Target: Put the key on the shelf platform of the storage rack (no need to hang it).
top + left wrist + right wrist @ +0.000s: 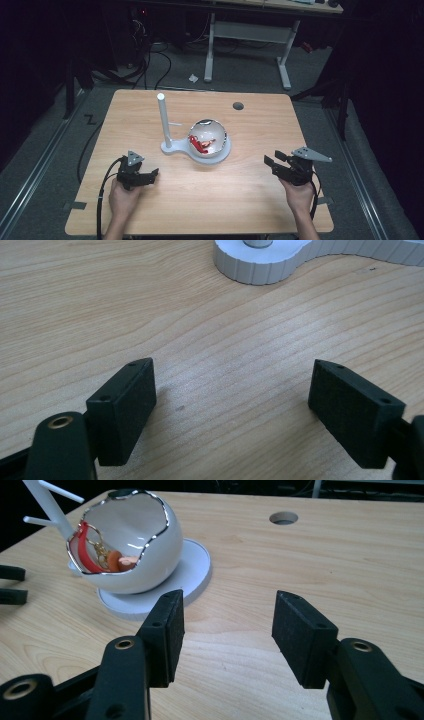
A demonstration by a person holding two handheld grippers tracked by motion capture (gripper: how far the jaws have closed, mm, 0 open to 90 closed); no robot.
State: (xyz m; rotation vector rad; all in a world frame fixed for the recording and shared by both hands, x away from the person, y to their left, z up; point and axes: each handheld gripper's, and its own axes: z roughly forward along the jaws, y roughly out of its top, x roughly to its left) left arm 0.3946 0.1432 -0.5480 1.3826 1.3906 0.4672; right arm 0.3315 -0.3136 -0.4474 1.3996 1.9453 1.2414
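Observation:
A white egg-shaped bowl point(216, 131) point(152, 562) with a jagged silver rim rests on a white stand point(172, 148) point(192, 572) in the middle of the wooden table point(225, 200). Inside the bowl lies a red strap with a gold chain point(201, 144) point(82, 550). A white post point(162, 117) rises from the stand's left end. My left gripper point(152, 174) point(232, 400) is open near the table's front left, with bare wood between its pads and the stand's edge point(260, 265) ahead. My right gripper point(274, 159) point(227, 625) is open at the front right, pointing toward the bowl and apart from it.
A round cable hole point(238, 106) point(283, 518) sits in the tabletop behind the bowl. A white-legged desk point(250, 32) stands on the floor beyond the table. Cables trail on the floor at the back left. The left gripper's pads point(10, 585) show at the left edge of the right gripper view.

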